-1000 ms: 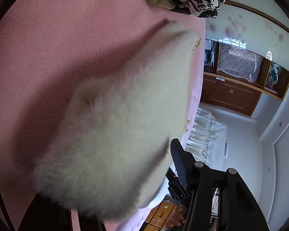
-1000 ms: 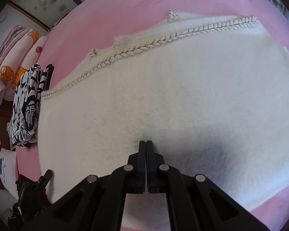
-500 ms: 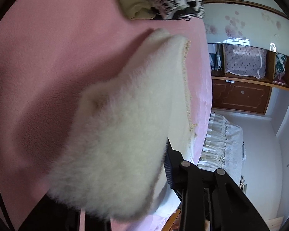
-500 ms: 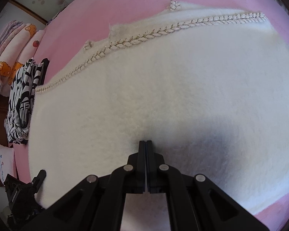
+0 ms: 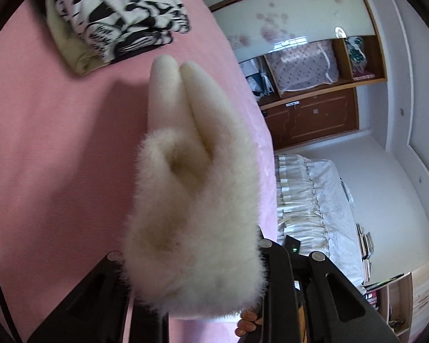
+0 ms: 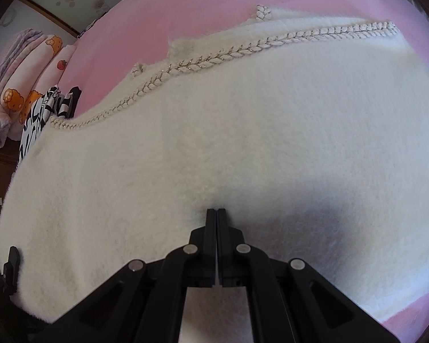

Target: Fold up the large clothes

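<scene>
A fluffy cream garment (image 6: pixel 243 143) with a braided trim (image 6: pixel 243 48) lies spread on the pink bed (image 6: pixel 186 3). My right gripper (image 6: pixel 216 214) is shut with nothing between its jaws, its tips pressing down on the middle of the garment. In the left wrist view, a bunched fold of the same garment (image 5: pixel 191 214) is lifted off the pink bed (image 5: pixel 57 143). My left gripper (image 5: pixel 194 260) has this fold between its jaws, which are closing on it. The fluff hides both fingertips. The rest of the fold runs away as a narrow ridge.
A folded black-and-white printed cloth (image 5: pixel 120 20) lies at the far end of the bed, next to stacked pink quilts (image 6: pixel 23 85). The bed's edge (image 5: pixel 263 148) drops off at the right. Beyond it stand a wooden wardrobe (image 5: pixel 314 114) and a white frilled bed (image 5: pixel 314 214). A person's fingertip (image 5: pixel 247 323) shows below.
My left gripper has risen and rolled, and its jaws have narrowed around the fold, which is now bunched into a narrow ridge. The right gripper has stayed shut in place.
</scene>
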`<state>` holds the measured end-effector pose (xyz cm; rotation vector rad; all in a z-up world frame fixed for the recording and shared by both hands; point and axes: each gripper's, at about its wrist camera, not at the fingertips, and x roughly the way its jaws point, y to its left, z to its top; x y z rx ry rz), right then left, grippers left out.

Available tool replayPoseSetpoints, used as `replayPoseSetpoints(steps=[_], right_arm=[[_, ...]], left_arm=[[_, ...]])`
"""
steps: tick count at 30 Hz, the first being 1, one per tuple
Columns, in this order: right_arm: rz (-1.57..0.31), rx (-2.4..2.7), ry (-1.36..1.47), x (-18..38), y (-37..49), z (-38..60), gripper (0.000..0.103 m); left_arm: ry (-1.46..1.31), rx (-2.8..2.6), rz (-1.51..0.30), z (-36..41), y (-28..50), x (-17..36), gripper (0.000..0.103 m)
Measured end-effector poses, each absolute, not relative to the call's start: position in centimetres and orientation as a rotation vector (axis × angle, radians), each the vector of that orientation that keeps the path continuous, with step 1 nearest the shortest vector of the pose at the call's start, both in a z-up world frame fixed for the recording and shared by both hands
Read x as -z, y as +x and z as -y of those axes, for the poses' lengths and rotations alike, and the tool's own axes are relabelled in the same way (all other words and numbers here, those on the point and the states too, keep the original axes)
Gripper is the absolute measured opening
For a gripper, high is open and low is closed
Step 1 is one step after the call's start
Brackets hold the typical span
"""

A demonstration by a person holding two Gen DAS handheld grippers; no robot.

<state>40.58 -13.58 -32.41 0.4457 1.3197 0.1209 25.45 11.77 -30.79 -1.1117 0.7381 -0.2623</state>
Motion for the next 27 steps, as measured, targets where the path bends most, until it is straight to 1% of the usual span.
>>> replayPoseSetpoints(steps=[8,13,19,24,27], right_arm=[[-1.342,-0.238,0.560,32.3,40.5,16.0,0.000],[-1.330,-0.318,0.589,30.4,39.6,18.6,0.000],[-1.262,-0.373,0.647,27.2,38.4,25.7,0.000],[-1.182,-0.399,0.637,25.2,37.9,32.7,0.000],[-1.171,-0.381,0.607,25.0,37.2,36.6,0.000]], left_arm=[[-0.883,0.355,-0.697,-4.6,26.6,23.9,0.020],[-0.824,0.393,-0.711,0.9,26.5,22.1,0.020],[-0.733,0.440,-0.756,9.1,27.5,21.9,0.020],[-0.625,0.474,-0.831,17.0,27.5,23.1,0.020],[-0.595,0.498,-0.890,21.0,27.8,24.9,0.020]])
